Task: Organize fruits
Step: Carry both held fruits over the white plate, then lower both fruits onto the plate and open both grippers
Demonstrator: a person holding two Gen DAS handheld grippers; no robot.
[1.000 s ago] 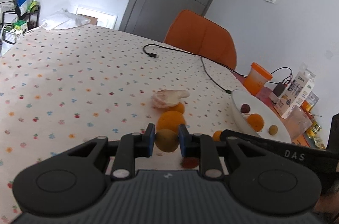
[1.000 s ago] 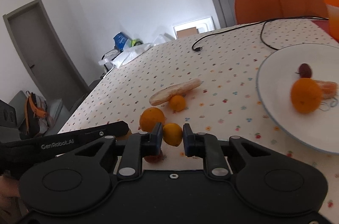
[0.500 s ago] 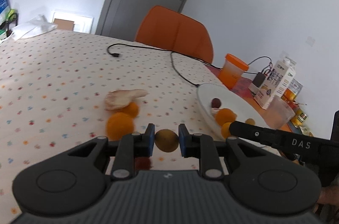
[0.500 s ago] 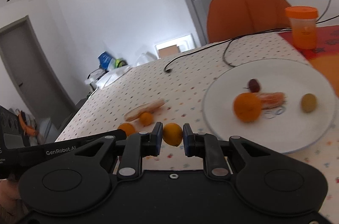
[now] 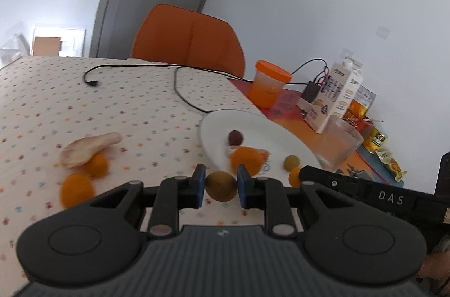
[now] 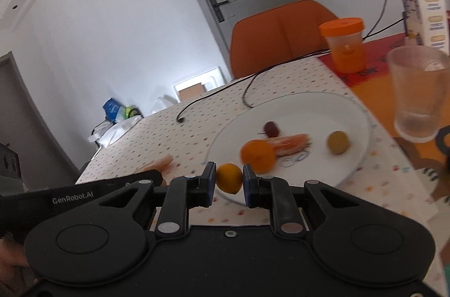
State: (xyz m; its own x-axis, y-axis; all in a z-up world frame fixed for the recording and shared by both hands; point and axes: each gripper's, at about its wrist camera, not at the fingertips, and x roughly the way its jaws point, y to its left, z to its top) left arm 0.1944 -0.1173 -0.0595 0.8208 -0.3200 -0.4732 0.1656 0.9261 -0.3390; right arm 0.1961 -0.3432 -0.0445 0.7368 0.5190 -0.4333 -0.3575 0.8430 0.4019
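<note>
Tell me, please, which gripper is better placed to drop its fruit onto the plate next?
The right gripper, probably. Its small orange fruit already hangs at the white plate rim, while the left gripper holds its brownish fruit short of the plate, over the tablecloth.

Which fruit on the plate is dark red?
The small round one at the far side of the white plate; the others there are orange or greenish-yellow.

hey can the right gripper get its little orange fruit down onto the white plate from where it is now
Probably yes. The right gripper holds the small orange fruit at the near rim of the white plate, and nothing stands between them. The plate has bare patches beside the orange already lying on it.
</note>
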